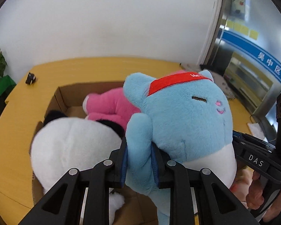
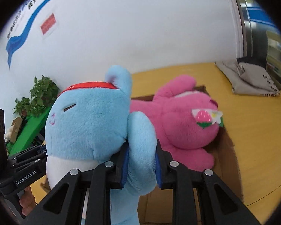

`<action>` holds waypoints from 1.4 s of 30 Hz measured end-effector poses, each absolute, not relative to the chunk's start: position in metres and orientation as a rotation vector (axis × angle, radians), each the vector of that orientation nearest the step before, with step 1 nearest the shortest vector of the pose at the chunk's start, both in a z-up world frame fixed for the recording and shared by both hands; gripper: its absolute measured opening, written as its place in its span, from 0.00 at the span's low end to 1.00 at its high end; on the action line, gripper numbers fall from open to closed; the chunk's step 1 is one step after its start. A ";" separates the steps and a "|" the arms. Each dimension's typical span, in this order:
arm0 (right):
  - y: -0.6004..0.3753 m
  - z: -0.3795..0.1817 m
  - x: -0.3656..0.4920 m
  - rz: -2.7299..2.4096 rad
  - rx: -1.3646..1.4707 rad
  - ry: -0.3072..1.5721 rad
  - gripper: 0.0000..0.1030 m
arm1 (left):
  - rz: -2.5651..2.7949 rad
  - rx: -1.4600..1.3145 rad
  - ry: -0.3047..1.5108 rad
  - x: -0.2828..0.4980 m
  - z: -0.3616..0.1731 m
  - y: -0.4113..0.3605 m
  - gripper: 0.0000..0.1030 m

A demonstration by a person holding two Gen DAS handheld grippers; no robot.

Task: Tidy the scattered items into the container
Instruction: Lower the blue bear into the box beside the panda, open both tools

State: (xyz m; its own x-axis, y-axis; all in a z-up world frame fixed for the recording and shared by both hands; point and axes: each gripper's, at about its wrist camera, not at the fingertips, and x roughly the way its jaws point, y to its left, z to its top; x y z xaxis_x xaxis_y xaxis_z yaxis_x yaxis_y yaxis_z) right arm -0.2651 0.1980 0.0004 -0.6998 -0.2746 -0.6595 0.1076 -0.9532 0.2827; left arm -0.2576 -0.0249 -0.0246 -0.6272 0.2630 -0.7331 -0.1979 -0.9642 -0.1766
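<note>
A blue plush cat [image 1: 181, 116] with a red headband hangs in the air between both grippers, over the cardboard box [image 1: 65, 95]. My left gripper [image 1: 139, 161] is shut on one of its arms. My right gripper [image 2: 141, 165] is shut on the other arm of the blue plush cat [image 2: 88, 123]. Inside the box lie a pink plush [image 1: 110, 105] and a white plush with black ears [image 1: 73, 146]. In the right wrist view the pink plush [image 2: 179, 120] lies across the cardboard box [image 2: 226, 155], with a strawberry patch on its head.
The box stands on a yellow wooden table [image 1: 15, 123]. A small black toy [image 1: 30, 78] lies at its far left, a grey cloth bag [image 2: 252, 78] at its far right. A potted plant [image 2: 41, 95] and a green shelf stand beyond the table. A hand [image 1: 256, 193] holds the other gripper.
</note>
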 end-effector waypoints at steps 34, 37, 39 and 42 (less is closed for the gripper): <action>0.158 -0.064 -0.157 -2.968 1.385 0.023 0.78 | 2.825 -1.258 -0.115 -0.112 -0.032 -0.056 0.74; 0.158 -0.046 -0.145 -2.960 1.312 -0.009 0.78 | 2.895 -1.185 -0.087 -0.086 -0.016 -0.060 0.90; 0.152 -0.029 -0.129 -2.965 1.211 0.039 0.78 | 2.936 -1.117 -0.085 -0.068 -0.005 -0.062 1.00; 0.149 -0.005 -0.101 -2.965 1.085 0.108 0.79 | 2.944 -1.021 -0.109 -0.045 0.010 -0.061 1.00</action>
State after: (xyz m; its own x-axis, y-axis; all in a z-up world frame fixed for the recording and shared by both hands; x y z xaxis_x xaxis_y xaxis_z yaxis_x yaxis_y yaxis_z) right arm -0.1014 0.1488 -0.0050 -0.7638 0.0402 -0.6442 0.0068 -0.9975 -0.0702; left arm -0.0454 -0.0614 0.0101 -0.7852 0.0453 -0.6176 0.0007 -0.9973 -0.0740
